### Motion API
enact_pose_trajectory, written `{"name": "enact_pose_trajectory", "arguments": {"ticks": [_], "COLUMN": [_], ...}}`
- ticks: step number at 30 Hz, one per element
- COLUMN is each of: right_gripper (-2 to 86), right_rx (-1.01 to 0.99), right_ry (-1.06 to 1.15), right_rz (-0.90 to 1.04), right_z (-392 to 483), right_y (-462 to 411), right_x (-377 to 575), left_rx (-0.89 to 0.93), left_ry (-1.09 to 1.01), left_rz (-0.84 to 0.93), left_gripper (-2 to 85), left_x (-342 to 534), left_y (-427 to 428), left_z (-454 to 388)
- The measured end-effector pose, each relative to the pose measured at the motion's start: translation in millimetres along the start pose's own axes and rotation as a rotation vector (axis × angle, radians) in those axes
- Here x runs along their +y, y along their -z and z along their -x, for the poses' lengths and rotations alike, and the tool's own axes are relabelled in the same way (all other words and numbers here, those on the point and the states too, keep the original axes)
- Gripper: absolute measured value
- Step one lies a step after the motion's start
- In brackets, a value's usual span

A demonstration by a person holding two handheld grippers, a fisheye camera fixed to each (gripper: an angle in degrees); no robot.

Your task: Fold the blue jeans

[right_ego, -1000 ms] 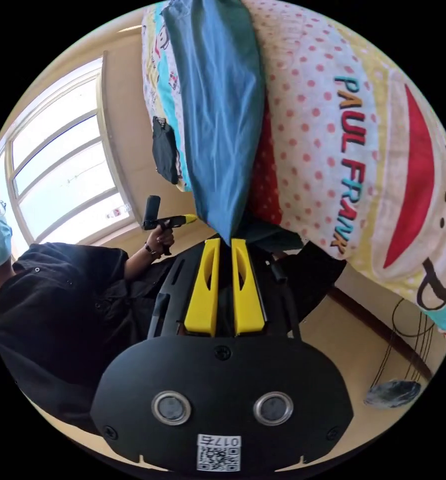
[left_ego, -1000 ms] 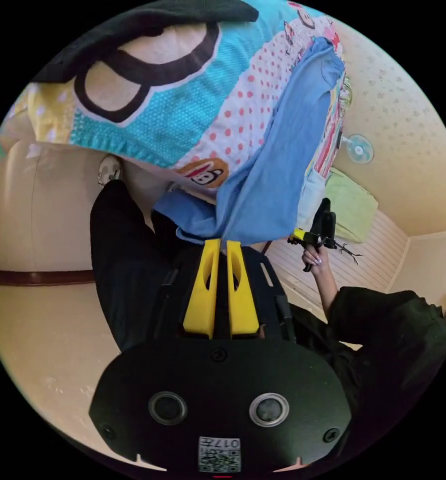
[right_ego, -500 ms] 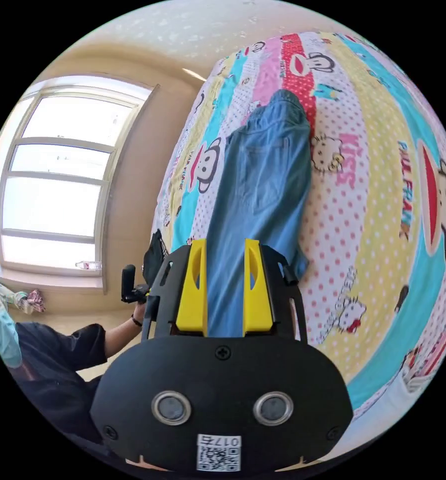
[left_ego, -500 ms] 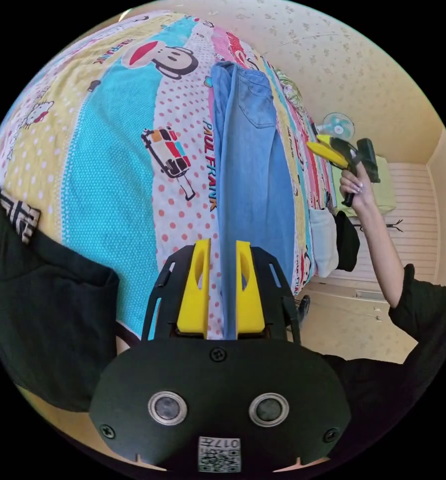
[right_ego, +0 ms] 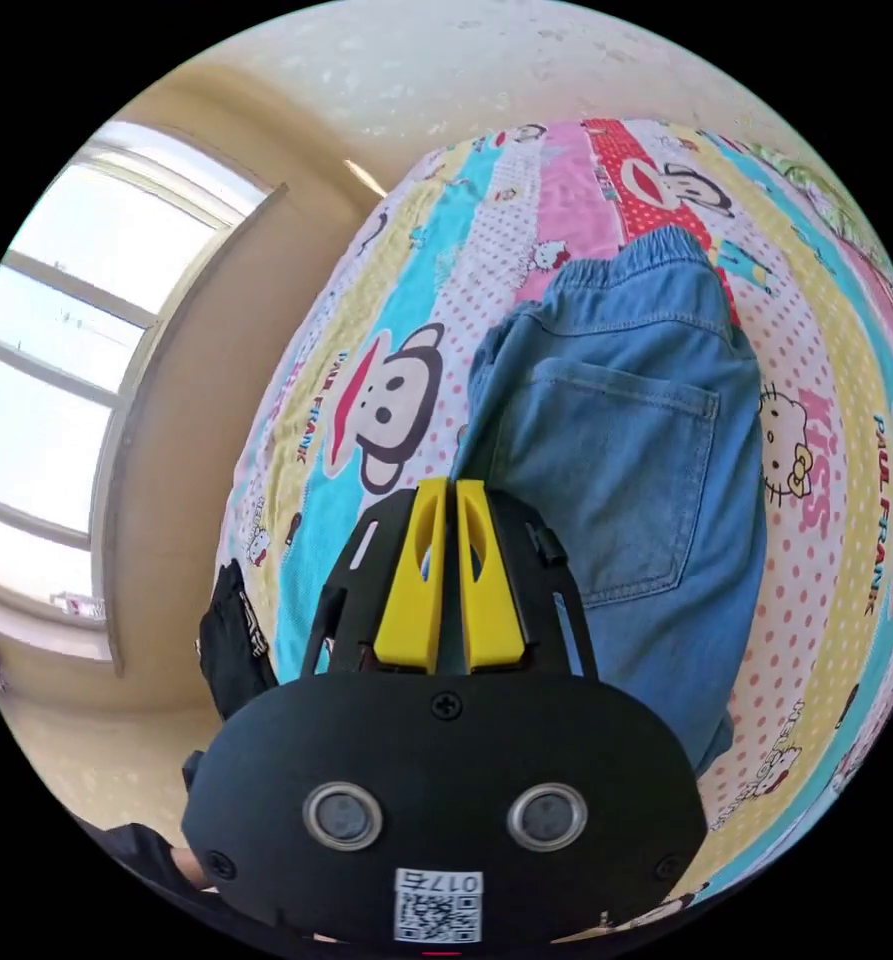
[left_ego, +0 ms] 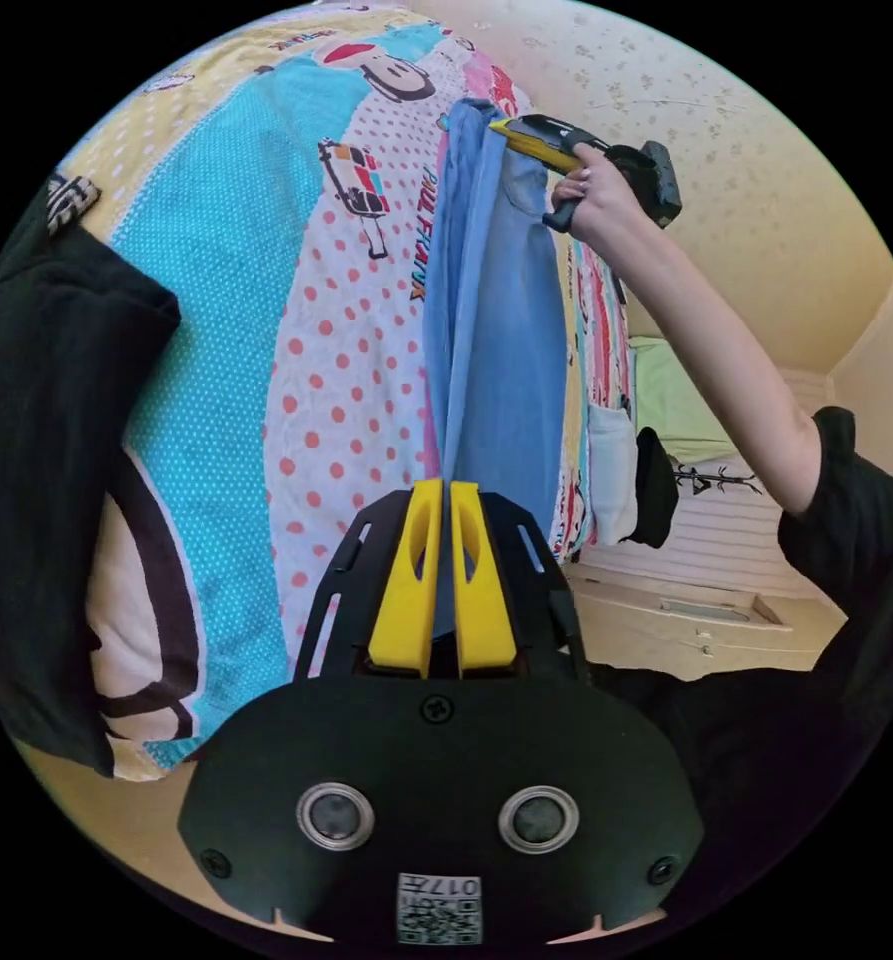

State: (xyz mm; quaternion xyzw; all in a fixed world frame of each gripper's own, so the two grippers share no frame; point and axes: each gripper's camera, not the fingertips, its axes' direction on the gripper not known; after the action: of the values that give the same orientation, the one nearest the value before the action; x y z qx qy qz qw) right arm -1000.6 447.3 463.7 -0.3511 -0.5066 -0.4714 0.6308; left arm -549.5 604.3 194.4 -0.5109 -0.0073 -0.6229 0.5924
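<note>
We see blue jeans [left_ego: 496, 350] stretched along a cartoon-print bedspread [left_ego: 216, 330], our left gripper [left_ego: 444, 500] clenched on one end of the denim and our right gripper [right_ego: 446, 500] — jaws closed — at the jeans' edge near the back pocket [right_ego: 616, 470], its grasp unclear.

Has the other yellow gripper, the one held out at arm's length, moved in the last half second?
Yes. In the left gripper view, the right gripper has reached the jeans.
</note>
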Motion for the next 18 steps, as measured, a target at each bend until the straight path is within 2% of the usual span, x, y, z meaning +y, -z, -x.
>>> {"name": "enact_pose_trajectory", "arguments": {"ticks": [3,4,5,8,12,15,18], "right_gripper": [4.4,5.2,5.9,7.8,9.7,12.6,16.0], "right_rx": [-0.032,-0.117,-0.211,-0.269,-0.156,-0.138,-0.325], "right_ry": [0.041,0.014,0.012,0.081,0.076,-0.072,-0.231], "right_rz": [0.205,0.293,0.298,0.199,0.041,0.019,0.026], "right_z": [6,-2,-8,-9,-33,-83,-130], "right_y": [-29,-38,-33,18,96,134,148], "right_x": [-13,-17,-17,-3,50,111,182], "left_rx": [0.025,0.045,0.060,0.091,0.102,0.133,0.271], "left_ry": [0.098,0.109,0.103,0.049,-0.014,-0.077,-0.084], "left_rz": [0.017,0.041,0.040,-0.046,-0.071,-0.012,0.079], "left_gripper": [2.0,3.8,4.8,7.9,12.3,13.7,13.2], "left_x": [10,10,9,0,-36,-73,-98], "left_y": [1,1,3,26,40,31,10], "left_z": [23,28,28,26,34,39,51]}}
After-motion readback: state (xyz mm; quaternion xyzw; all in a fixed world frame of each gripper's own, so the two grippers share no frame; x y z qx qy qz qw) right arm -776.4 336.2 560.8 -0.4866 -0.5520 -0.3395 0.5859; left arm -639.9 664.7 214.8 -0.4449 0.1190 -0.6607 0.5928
